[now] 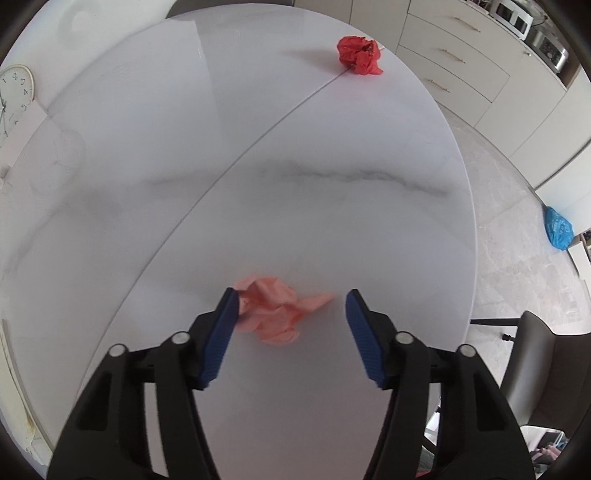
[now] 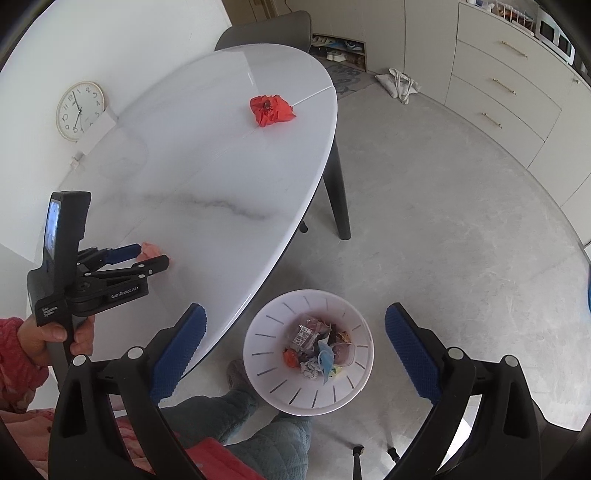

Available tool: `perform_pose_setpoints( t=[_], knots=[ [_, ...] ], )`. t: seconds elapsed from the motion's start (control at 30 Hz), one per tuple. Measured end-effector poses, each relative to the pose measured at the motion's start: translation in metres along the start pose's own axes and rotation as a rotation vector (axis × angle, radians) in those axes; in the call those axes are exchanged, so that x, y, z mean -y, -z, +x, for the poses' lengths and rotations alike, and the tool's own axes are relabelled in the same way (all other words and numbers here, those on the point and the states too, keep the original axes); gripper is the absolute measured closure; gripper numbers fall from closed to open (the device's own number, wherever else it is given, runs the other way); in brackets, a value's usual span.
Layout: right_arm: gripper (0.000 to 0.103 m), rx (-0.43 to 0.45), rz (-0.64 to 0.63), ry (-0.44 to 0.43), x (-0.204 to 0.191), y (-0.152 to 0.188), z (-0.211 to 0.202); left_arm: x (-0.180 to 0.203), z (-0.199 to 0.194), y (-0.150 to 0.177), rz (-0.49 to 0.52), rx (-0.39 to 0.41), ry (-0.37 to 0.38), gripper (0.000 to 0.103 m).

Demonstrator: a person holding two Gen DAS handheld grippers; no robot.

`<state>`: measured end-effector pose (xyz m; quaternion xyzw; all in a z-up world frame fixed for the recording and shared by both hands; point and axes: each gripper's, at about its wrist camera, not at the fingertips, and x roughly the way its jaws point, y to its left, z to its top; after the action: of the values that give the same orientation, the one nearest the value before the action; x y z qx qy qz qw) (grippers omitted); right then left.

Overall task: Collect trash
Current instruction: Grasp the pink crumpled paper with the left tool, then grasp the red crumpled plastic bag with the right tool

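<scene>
Straddling pink wad [image 1: 275, 314] | L tongs [image 1: 290, 304] | bin [image 2: 266, 369] R-view only

Wall clock [image 2: 80, 110], chair [image 2: 269, 29], tote bag [image 2: 400, 83], drawers [image 2: 506, 85].

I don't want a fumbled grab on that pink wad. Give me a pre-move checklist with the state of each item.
1. Crumpled pale pink paper wad lies between the left gripper pads: ok.
2. Wad centred in the gap: not ok; it sits against one blue pad, clear of the other.
3. Pads pressing on the wad from both sides: not ok, a gap remains.
4. White marble-look table bare around the wad: ok.
5. White slotted plastic bin on the floor beside the table, mouth open: ok.
6. Right gripper holds nothing, jaws wide above the bin: ok.
</scene>
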<state>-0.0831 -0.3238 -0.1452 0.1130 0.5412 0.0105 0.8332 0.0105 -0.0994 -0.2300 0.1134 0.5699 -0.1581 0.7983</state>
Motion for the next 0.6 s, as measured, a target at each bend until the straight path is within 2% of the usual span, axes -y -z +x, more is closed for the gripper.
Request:
perform_pose_setpoints(
  t=[0.17, 0.33, 0.37, 0.4, 0.6],
  knots=[
    [0.006, -0.005, 0.005, -0.006, 0.003, -0.003, 0.003, -0.007, -0.001, 0.000, -0.013, 0.010, 0.011, 0.060],
    [0.006, -0.007, -0.003, -0.013, 0.001, -0.008, 0.006, -0.009, -0.001, 0.000, -0.013, 0.015, 0.014, 0.063],
    [0.006, -0.007, -0.006, -0.014, 0.000, -0.010, 0.007, -0.010, -0.001, -0.001, -0.014, 0.016, 0.016, 0.066],
    [0.006, -0.007, -0.009, -0.015, -0.001, -0.011, 0.007, -0.011, -0.002, -0.001, -0.017, 0.020, 0.020, 0.076],
    [0.006, -0.012, -0.027, -0.020, -0.006, -0.021, 0.014, -0.017, -0.004, -0.009, -0.031, 0.030, 0.033, 0.076]
  ],
)
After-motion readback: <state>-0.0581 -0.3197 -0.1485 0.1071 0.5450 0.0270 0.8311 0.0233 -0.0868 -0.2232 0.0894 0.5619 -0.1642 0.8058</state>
